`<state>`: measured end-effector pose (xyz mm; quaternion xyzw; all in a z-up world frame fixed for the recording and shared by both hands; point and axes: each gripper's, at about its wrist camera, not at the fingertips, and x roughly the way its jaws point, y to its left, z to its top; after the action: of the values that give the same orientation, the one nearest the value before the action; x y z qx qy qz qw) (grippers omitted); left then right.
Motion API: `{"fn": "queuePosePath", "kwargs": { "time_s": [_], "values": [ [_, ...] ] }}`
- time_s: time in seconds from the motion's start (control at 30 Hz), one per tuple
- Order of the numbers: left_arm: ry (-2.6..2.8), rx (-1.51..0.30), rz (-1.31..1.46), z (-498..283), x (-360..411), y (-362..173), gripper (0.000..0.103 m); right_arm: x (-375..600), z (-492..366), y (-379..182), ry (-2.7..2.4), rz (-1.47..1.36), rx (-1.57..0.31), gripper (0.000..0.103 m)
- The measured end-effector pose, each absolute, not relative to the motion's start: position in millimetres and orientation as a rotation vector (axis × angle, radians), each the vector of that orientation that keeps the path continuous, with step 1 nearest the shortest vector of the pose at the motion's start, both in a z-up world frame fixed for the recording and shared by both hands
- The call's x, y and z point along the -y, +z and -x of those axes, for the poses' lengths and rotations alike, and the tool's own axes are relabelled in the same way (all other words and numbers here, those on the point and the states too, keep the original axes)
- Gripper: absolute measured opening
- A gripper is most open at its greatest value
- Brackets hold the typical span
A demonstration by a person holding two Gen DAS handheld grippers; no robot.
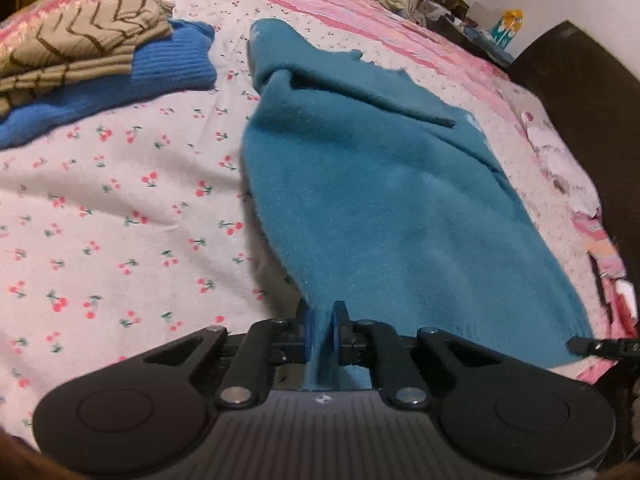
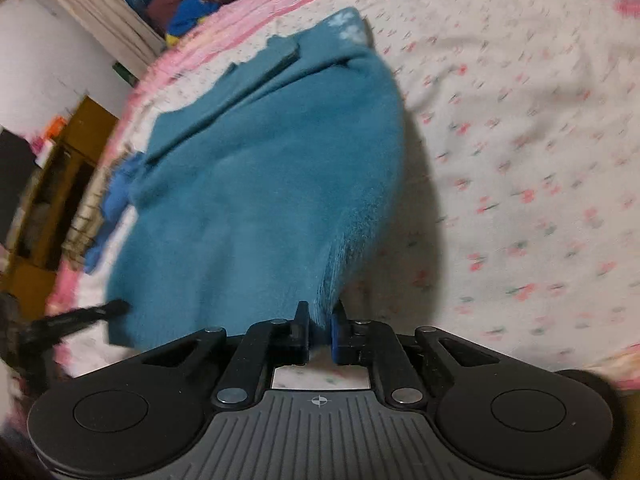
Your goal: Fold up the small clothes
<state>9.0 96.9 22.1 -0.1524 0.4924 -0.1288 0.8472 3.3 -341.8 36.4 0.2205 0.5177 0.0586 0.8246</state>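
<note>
Left gripper [image 1: 323,334] and right gripper [image 2: 320,330] each pinch a near corner of the teal sweater [image 1: 360,184], whose length runs away across the bed [image 1: 120,200].

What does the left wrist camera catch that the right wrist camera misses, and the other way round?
Only the left wrist view shows clearly the beige zigzag-patterned knit stacked on a folded blue ribbed sweater, plus a dark headboard-like panel at the bed's edge. Only the right wrist view shows a yellow-brown wooden cabinet and a pale curtain. Both show the teal fleece garment on the cherry-print bedsheet, with the left gripper and right gripper each pinching one near corner of it.
</note>
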Motion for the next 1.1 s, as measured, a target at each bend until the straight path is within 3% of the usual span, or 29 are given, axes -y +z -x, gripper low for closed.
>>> {"fn": "queuePosePath", "kwargs": {
  "time_s": [0.17, 0.5, 0.8, 0.87, 0.93, 1.1],
  "values": [
    [-0.174, -1.149, 0.256, -17.7, -94.6, -20.2, 0.016, 343.9, -13.8, -2.9, 0.02, -0.4, -1.213, 0.009],
    [-0.184, -1.132, 0.231, -13.2, -94.2, -6.4, 0.016, 334.3, -11.3, -3.1, 0.026, -0.335, -1.213, 0.01],
    [-0.156, -1.117, 0.256, -7.0, -104.7, 0.1, 0.025, 337.7, -2.0, -5.0, 0.01, -0.384, -1.205, 0.023],
    [-0.161, -1.096, 0.271, -5.1, -106.0, 4.0, 0.029, 339.3, 1.3, -0.4, 0.008, -0.39, -1.178, 0.036],
    [-0.161, -1.081, 0.273, -5.8, -104.3, 5.0, 0.035, 343.0, 3.5, 1.1, 0.005, -0.422, -1.146, 0.041],
    [-0.148, -1.095, 0.25, -15.6, -92.9, -8.7, 0.037, 344.1, -6.7, -12.7, -0.009, -0.459, -1.119, 0.043]
  ]
}}
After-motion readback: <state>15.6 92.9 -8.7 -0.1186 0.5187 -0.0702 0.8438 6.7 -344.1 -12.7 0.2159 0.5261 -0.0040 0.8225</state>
